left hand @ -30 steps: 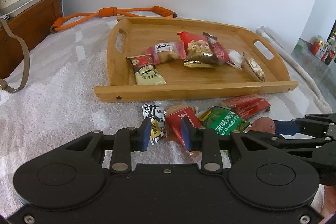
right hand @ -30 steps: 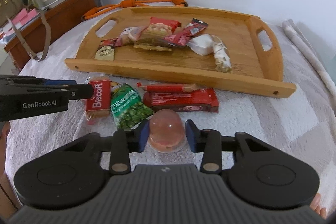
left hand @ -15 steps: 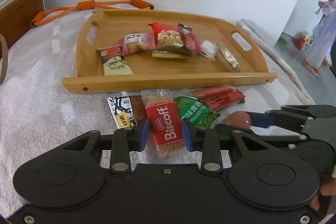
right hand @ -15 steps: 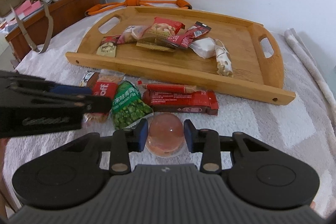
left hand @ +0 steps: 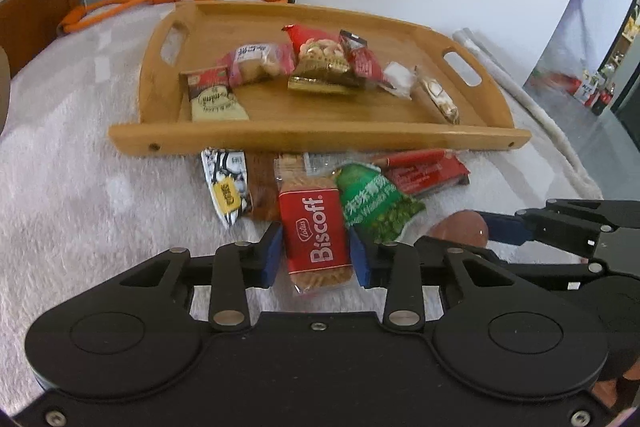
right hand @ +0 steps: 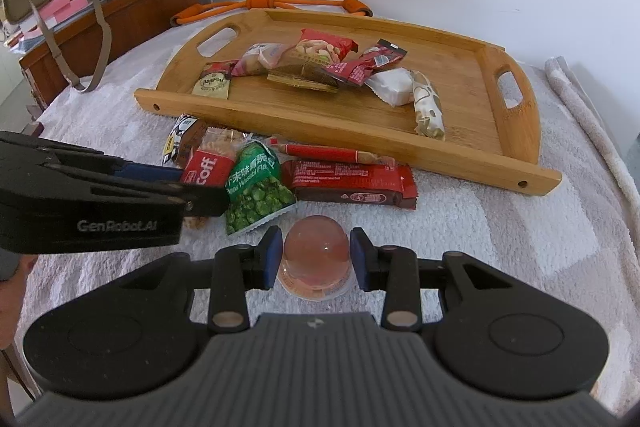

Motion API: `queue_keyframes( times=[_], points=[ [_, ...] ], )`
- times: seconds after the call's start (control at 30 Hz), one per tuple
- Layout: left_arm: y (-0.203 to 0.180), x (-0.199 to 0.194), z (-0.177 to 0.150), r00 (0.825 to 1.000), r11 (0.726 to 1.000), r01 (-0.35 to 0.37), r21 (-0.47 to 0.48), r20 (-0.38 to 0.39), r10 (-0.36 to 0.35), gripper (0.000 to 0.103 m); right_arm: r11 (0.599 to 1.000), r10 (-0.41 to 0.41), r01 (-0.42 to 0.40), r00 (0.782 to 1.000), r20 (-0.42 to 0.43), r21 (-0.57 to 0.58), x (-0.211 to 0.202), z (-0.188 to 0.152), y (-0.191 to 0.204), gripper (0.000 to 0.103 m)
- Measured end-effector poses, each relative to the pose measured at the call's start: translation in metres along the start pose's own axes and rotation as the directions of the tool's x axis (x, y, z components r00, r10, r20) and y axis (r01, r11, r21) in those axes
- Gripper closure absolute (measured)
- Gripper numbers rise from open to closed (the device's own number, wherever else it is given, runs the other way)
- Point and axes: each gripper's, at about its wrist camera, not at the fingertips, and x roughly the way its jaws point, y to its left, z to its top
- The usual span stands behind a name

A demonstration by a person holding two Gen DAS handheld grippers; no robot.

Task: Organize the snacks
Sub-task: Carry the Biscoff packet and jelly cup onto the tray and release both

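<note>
On the white towel (right hand: 480, 227), the left gripper (left hand: 316, 251) clamps the Biscoff pack (left hand: 316, 235) while, at its 3 o'clock, the right gripper (right hand: 316, 255) grips the pink jelly cup (right hand: 315, 259).

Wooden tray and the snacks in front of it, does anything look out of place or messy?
Yes. Several snacks lie off the wooden tray in an overlapping heap on the white towel: the green wasabi pea packet overlaps the red Biscoff packet, and a black-and-white wrapper is tucked under the tray's front edge.
</note>
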Motion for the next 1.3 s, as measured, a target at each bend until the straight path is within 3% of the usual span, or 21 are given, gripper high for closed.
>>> queue_keyframes(
  times=[0.2, 0.47, 0.77, 0.9, 0.97, 1.2, 1.23, 1.3],
  points=[
    [-0.004, -0.006, -0.009, 1.0, 0.999, -0.019, 0.035, 0.005, 0.019, 0.07, 0.999, -0.008, 0.008, 1.0, 0.007, -0.035, 0.0, -0.002, 0.004, 0.062],
    [-0.001, -0.013, -0.014, 1.0, 1.0, 0.012, 0.004, -0.016, -0.012, 0.071, 1.0, -0.003, 0.003, 1.0, 0.01, -0.028, -0.001, -0.003, 0.003, 0.061],
    [-0.002, -0.018, -0.018, 1.0, 1.0, -0.013, 0.017, -0.011, 0.013, 0.069, 1.0, -0.005, 0.005, 1.0, 0.011, -0.023, -0.001, -0.003, 0.003, 0.061],
    [-0.007, -0.007, -0.017, 0.999, 0.999, -0.041, 0.034, 0.006, 0.04, 0.065, 1.0, -0.009, 0.009, 1.0, 0.015, -0.011, -0.001, -0.005, 0.002, 0.059],
    [-0.006, -0.005, -0.016, 0.999, 0.999, -0.04, 0.021, 0.024, 0.04, 0.065, 1.0, -0.005, 0.005, 1.0, 0.019, 0.0, -0.002, -0.006, 0.0, 0.048],
    [-0.005, -0.009, -0.018, 0.998, 0.999, -0.051, 0.004, 0.027, 0.051, 0.071, 1.0, -0.006, 0.006, 1.0, 0.021, 0.024, -0.004, -0.01, -0.004, 0.044],
    [-0.003, -0.01, -0.018, 0.999, 0.999, -0.045, -0.01, 0.025, 0.045, 0.071, 1.0, -0.006, 0.005, 1.0, 0.019, 0.025, -0.005, -0.01, -0.004, 0.044],
    [-0.002, -0.013, -0.019, 0.999, 0.999, -0.039, -0.02, 0.021, 0.039, 0.071, 1.0, -0.004, 0.003, 1.0, 0.013, 0.016, -0.005, -0.011, -0.003, 0.058]
  ],
)
